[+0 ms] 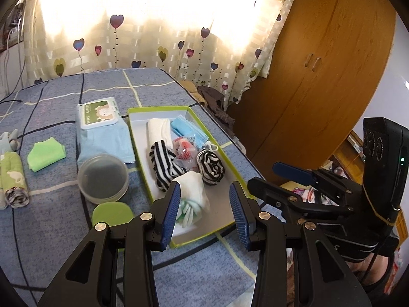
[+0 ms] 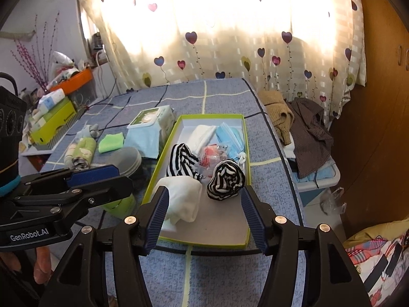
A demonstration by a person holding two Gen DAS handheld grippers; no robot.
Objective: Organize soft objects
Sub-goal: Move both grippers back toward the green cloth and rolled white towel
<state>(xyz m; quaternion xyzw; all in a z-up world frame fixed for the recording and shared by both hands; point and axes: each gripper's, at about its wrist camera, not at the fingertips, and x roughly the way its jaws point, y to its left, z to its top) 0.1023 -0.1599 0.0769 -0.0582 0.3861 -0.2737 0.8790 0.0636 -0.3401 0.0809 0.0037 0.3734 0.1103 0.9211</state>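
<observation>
A green-rimmed box (image 1: 219,138) (image 2: 163,153) lies on the blue bed cover. It holds a white rolled cloth (image 1: 193,192) (image 2: 182,199), two black-and-white striped rolls (image 1: 211,166) (image 2: 226,179), a white towel (image 1: 159,130), blue masks (image 1: 185,128) and a red packet (image 1: 184,149). My left gripper (image 1: 203,199) is open over the box's near end, with the white roll by its left finger. My right gripper (image 2: 204,212) is open over the same end and holds nothing. It also shows in the left wrist view (image 1: 291,176).
Left of the box lie a wipes pack (image 1: 99,115) on a blue cloth (image 1: 107,143), a clear round container (image 1: 103,177), a green lid (image 1: 112,213), a green cloth (image 1: 46,153) and rolled cloths (image 1: 14,179). Clothes pile (image 2: 304,125) and a wardrobe (image 1: 319,76) stand right.
</observation>
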